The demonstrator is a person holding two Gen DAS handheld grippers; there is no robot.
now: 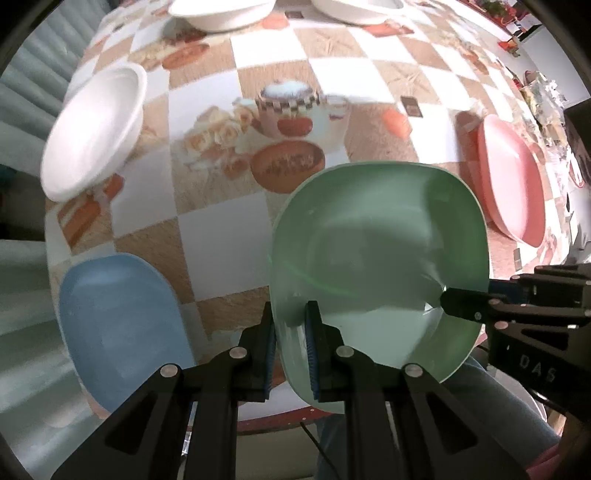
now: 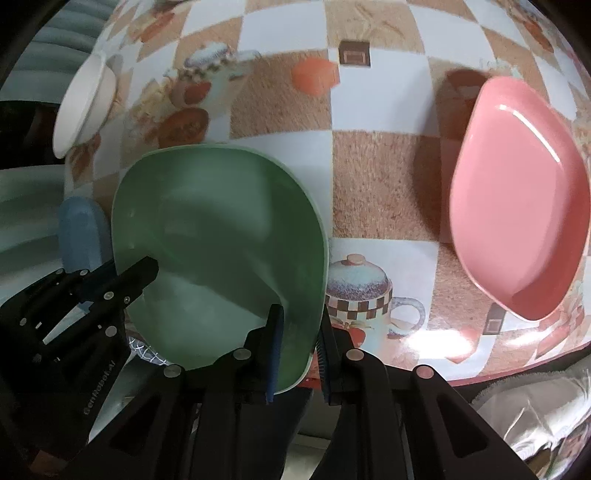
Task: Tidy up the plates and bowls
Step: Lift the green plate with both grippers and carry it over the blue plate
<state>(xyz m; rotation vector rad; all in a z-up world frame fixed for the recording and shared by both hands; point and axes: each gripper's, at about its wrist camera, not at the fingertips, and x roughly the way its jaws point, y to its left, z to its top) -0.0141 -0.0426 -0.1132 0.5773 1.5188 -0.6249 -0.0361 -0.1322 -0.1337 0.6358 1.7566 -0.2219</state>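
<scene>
Green plate (image 1: pixel 376 258): held up over the near edge of the tabletop (image 1: pixel 258 66), one rim in each gripper.
Left hand-held gripper (image 1: pixel 290 339): clamped on the plate's left rim.
Right hand-held gripper (image 2: pixel 301 347): clamped on the plate's right rim.
Blue plate (image 1: pixel 118 332): just left of the green one.
Pink plate (image 2: pixel 517 199): off to the right.
White bowl (image 1: pixel 94 131): far left; two more white bowls (image 1: pixel 221 11) sit at the far edge.

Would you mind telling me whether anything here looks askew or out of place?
Only the green plate: it juts past the table's near edge, gripped on opposite rims by the left tongs and right tongs. The pink plate and blue plate lie flat.
</scene>
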